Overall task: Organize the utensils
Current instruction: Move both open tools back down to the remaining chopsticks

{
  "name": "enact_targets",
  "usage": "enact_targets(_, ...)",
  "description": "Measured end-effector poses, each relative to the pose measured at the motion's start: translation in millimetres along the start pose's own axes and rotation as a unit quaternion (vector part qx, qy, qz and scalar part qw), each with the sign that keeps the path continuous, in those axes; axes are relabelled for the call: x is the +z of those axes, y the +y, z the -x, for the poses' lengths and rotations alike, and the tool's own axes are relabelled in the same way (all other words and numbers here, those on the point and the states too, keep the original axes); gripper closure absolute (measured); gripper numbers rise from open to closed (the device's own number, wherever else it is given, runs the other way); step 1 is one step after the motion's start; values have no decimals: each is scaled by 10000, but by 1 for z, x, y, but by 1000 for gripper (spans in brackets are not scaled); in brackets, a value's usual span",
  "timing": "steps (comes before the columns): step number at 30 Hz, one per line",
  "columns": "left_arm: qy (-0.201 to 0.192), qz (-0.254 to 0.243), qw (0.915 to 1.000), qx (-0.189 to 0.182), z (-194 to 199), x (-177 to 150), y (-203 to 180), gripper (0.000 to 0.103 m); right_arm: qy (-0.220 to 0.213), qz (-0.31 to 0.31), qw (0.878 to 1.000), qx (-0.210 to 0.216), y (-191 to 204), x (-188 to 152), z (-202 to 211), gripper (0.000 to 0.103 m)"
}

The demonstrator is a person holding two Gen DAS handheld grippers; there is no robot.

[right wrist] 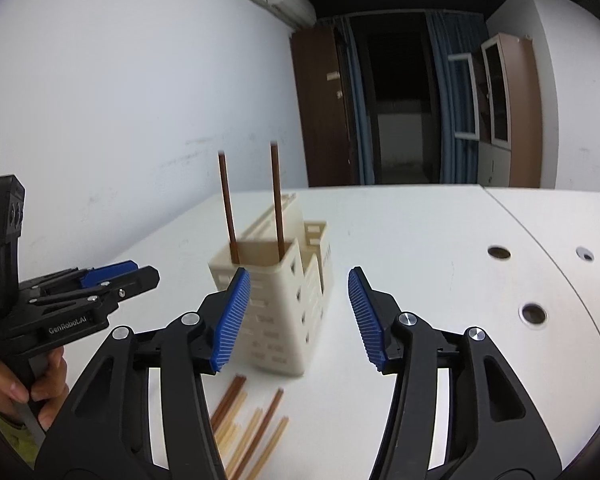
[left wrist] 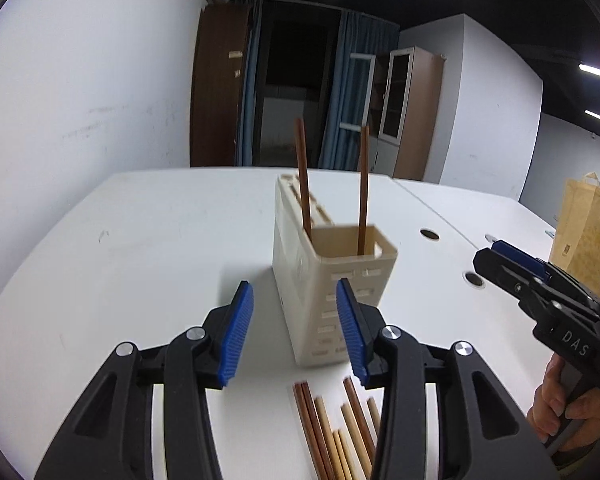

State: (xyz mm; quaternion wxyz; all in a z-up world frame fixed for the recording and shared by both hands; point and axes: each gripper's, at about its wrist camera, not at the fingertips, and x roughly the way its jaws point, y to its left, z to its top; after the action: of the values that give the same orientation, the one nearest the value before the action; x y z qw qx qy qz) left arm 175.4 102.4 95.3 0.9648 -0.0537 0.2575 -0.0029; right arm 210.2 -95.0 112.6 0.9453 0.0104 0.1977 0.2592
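Nearest, both tongs stand spread with nothing between their blue pads: the left tongs (left wrist: 296, 332) hover low over the table (left wrist: 140, 248), and the right tongs (right wrist: 300, 316) do the same a little to the side, each showing at the edge of the other's view. Just under and ahead of them a loose bunch of chopsticks (left wrist: 336, 428) lies flat on the table, some dark brown, some pale, roughly side by side; their near ends run out of view, so an exact count cannot be made. These appear to be what is left to sort. Just past the bunch stands the cream holder (left wrist: 332, 280), a slotted caddy with several compartments. Two dark chopsticks (left wrist: 303, 176) already stand upright in its front square compartment, one toward each side, leaning slightly apart. So the job looks begun but far from finished: two pieces stowed, the larger share on the table unheld. Whether pale sticks are meant for a separate compartment cannot be told.
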Motion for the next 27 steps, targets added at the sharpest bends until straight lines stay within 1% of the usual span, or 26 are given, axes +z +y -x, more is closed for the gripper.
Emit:
enact_targets(4, 317, -48, 9995, 27, -12, -13, -8, 61, 334, -78, 9994, -28, -5, -10, -5, 53)
enact_targets(8, 593, -87, 9981, 106, -24, -24, -11, 61, 762, -4, 9971, -67, -3, -22, -11, 47)
enact_targets(10, 707, -6, 9974, 130, -29, -28, -9, 61, 929, 117, 9954, -182, -2, -30, -13, 47)
enact_targets(13, 968, 18, 9953, 77, -37, -34, -7, 61, 1174, 78, 9928, -215, -5, -37, -18, 47)
enact_targets(15, 1148, 3, 9933, 118, -44, -37, -6, 61, 1322, 32, 9909, -238, -8, -41, -23, 47)
enact_targets(18, 1434, 11, 9896, 64, -57, -42, -4, 61, 1637, -48, 9864, -152, -8, -49, -32, 47)
enact_targets(20, 1581, 3, 9874, 94, -65, -45, -2, 61, 1901, -161, 9816, -107, -10, -56, -40, 47)
enact_targets(25, 1971, 55, 9803, 75, -83, -55, 5, 61, 2328, -274, 9721, -32, -9, -72, -55, 47)
enact_targets(27, 2059, 1, 9785, 129, -87, -59, 6, 61, 2467, -290, 9687, 1, -7, -77, -61, 47)
